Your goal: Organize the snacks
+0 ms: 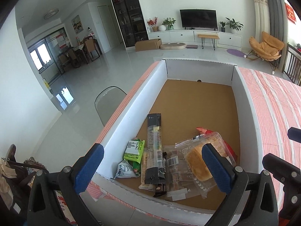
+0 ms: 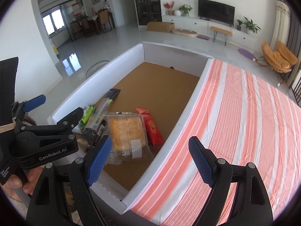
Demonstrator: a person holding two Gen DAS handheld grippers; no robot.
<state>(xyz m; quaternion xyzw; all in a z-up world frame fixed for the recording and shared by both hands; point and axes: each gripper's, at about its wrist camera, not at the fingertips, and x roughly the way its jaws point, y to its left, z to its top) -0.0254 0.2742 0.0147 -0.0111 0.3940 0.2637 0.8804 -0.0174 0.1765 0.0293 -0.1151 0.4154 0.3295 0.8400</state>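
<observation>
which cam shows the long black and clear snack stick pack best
The left wrist view. There the long black and clear snack stick pack lies full length in the white cardboard box, label and barcode facing up. In the right wrist view the same pack is smaller, and the left gripper hides its near end.

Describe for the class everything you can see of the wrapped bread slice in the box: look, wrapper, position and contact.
The bread slice is a thick, golden-brown square piece sealed in a clear, crinkly plastic wrapper with a white label at its near end. It lies flat in the near part of the white-walled box, partly covering a red packet on one side and dark-wrapped snacks on the other. Neither gripper holds it.
</observation>
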